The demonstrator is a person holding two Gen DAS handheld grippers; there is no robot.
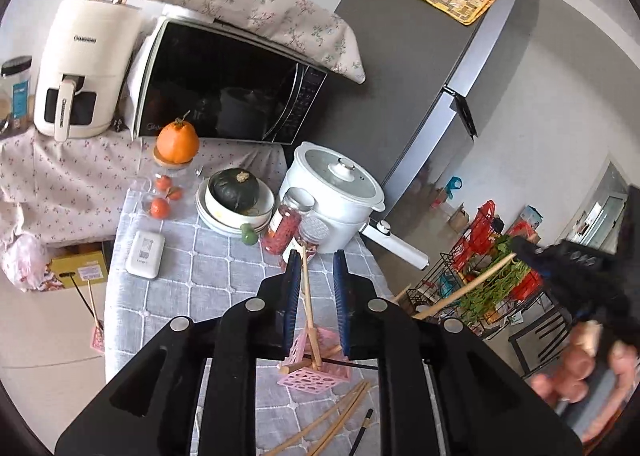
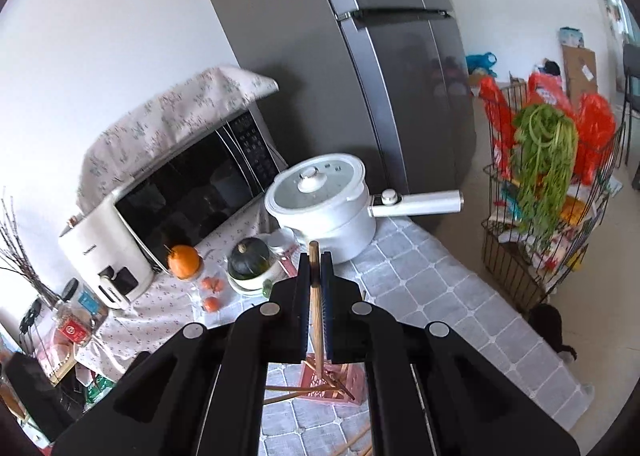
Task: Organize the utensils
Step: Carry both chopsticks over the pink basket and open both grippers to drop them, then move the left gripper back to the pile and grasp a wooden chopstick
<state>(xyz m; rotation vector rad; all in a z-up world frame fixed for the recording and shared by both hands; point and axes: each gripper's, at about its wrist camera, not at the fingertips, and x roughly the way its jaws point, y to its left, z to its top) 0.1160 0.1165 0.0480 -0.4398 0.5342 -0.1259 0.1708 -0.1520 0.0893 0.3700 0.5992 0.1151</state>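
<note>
A pink perforated basket (image 1: 316, 366) stands on the grey checked tablecloth with a wooden chopstick (image 1: 309, 304) leaning up out of it. My left gripper (image 1: 316, 268) is open above the basket, its jaws on either side of that chopstick without touching it. My right gripper (image 2: 316, 268) is shut on a wooden chopstick (image 2: 316, 296), held upright above the same basket (image 2: 340, 386). In the left wrist view that gripper (image 1: 528, 252) appears at the right, holding the long stick. Loose wooden chopsticks (image 1: 336, 420) and a black one (image 1: 362, 430) lie on the cloth near the basket.
A white electric pot (image 1: 336, 192) with a long handle, spice jars (image 1: 286, 224), a bowl with a dark squash (image 1: 236, 196), an orange on a jar (image 1: 177, 144) and a white box (image 1: 145, 254) crowd the table's far side. A microwave (image 1: 224, 80), fridge (image 2: 360, 56) and wire rack (image 2: 548, 192) stand around.
</note>
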